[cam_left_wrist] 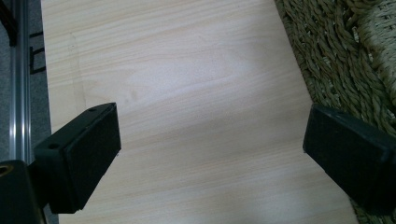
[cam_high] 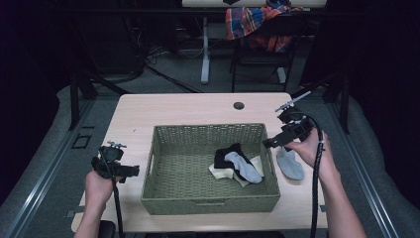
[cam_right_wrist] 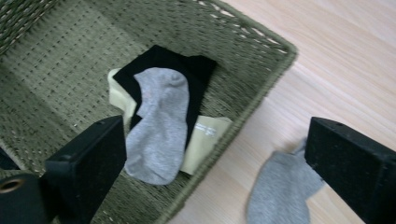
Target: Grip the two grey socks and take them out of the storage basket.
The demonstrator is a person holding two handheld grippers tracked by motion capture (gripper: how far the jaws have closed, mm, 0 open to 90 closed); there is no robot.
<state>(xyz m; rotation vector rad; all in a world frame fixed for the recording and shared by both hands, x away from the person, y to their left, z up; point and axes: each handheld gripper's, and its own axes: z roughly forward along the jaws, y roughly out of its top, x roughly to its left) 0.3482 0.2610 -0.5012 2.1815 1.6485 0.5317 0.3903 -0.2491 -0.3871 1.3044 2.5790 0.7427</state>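
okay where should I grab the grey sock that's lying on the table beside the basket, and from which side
Pinch the grey sock on the table at its upper end, nearest the open right gripper, coming straight down from above. It lies flat and limp on the table, so only a top pinch gathers fabric. Its left edge sits close to the wicker basket wall.

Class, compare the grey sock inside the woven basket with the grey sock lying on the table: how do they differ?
The grey sock in the basket lies on top of a black sock and a pale yellow sock; the grey sock on the table lies alone on bare wood. The first is inside the basket, the second outside its right wall. Both are grey, short and lying flat.
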